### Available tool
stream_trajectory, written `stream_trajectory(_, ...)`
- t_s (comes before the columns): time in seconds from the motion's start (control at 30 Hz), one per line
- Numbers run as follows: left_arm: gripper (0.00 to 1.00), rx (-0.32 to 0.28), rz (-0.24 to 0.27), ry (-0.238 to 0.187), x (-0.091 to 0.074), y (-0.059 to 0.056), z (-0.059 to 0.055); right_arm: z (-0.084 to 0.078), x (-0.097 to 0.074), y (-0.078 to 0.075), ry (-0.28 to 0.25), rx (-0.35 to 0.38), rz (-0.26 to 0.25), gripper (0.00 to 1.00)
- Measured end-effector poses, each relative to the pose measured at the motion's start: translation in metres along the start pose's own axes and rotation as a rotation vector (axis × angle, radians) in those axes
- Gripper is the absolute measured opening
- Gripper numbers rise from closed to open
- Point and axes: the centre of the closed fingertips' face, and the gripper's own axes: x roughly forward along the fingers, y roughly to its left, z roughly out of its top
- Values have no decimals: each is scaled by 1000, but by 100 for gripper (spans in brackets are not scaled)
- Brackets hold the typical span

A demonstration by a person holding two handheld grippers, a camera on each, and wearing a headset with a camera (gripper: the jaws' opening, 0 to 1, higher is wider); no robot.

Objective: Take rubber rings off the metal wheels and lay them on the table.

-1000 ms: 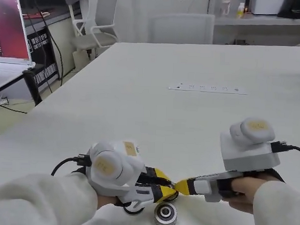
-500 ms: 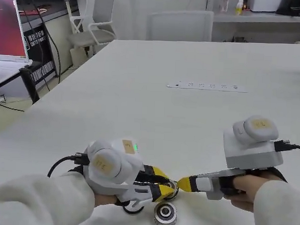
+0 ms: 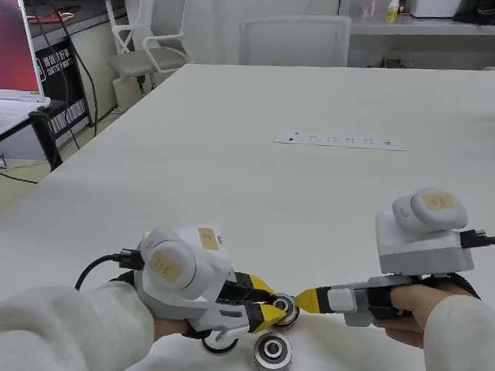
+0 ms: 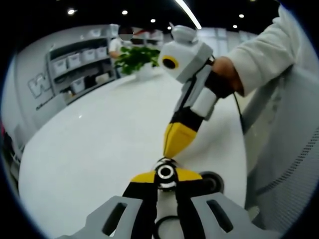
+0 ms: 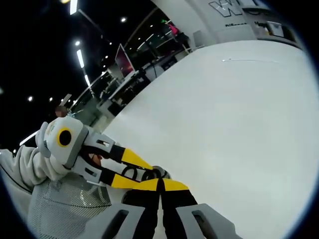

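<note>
My left gripper (image 3: 273,306) is shut on a small metal wheel (image 3: 286,309), held just above the white table (image 3: 313,196). In the left gripper view the wheel (image 4: 165,172) sits between the yellow jaw tips, its hub facing the camera. My right gripper (image 3: 302,300) comes in from the right, shut, with its tip against the wheel's rim. Whether it pinches the rubber ring cannot be made out. The right gripper view shows the wheel (image 5: 159,172) just past its closed jaws. A second wheel (image 3: 272,353) lies on the table in front. A black ring (image 3: 217,345) lies beneath the left gripper.
A white power strip (image 3: 340,142) lies flat across the middle of the table. A grey chair (image 3: 295,40) stands at the far edge. The near table edge runs close below the loose wheel.
The right gripper's tip has drawn slightly to the right and the held wheel shows more plainly between the two grippers. The head camera has shifted a little.
</note>
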Motion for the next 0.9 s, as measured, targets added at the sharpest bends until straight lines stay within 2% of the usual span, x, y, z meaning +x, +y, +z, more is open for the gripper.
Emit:
stream_trajectory(0.17, 13, 17, -6, -4, 0, 0, 0, 0, 0, 3, 2, 1, 13, 0)
stream_trajectory(0.9, 13, 22, -26, -17, 2, 0, 1, 2, 0, 8, 0, -3, 36, 0)
